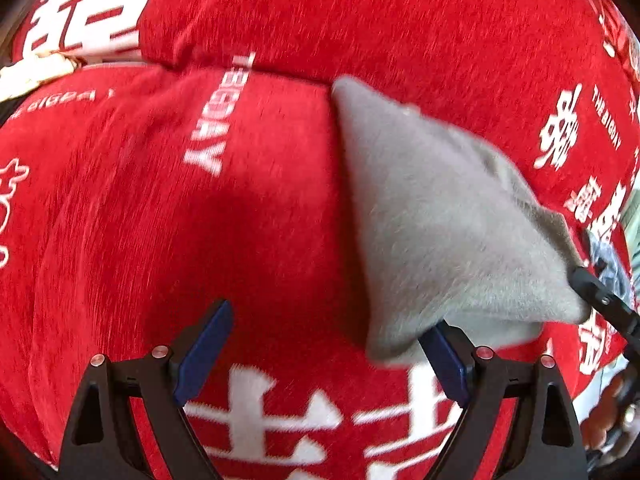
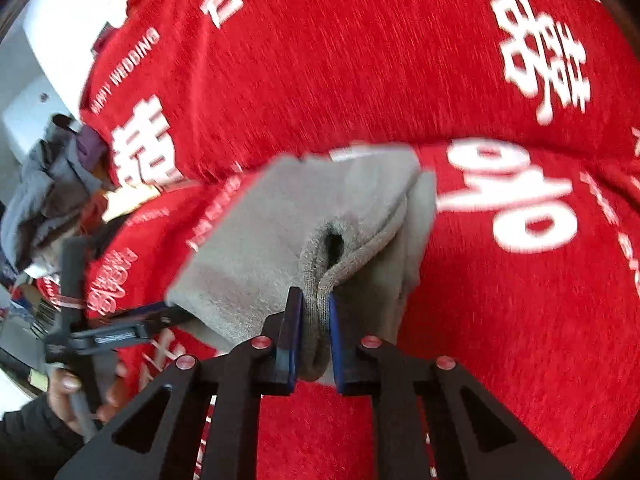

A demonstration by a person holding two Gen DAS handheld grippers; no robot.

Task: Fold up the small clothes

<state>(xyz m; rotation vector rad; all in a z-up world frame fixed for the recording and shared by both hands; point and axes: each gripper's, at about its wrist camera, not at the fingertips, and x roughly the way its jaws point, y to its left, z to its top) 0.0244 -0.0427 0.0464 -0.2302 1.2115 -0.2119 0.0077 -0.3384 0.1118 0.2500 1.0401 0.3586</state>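
The right claw [image 2: 314,300] grips the ribbed edge of a grey garment [image 2: 288,236], possibly a sock, above a red printed cloth [image 2: 500,300]. The left claw [image 1: 328,320] hangs wide open, its right finger under the garment's corner.

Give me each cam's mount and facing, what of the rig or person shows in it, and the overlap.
Left wrist: on the left claw, looking steeply down at the red bedspread; jaws wide open, the grey sock at its right pad.
Right wrist: on the right claw, facing down, shut on the sock's cuff; the person's hand on the left claw's handle shows at left.
Shared: the sock, the bedspread, and each view catches the other claw.
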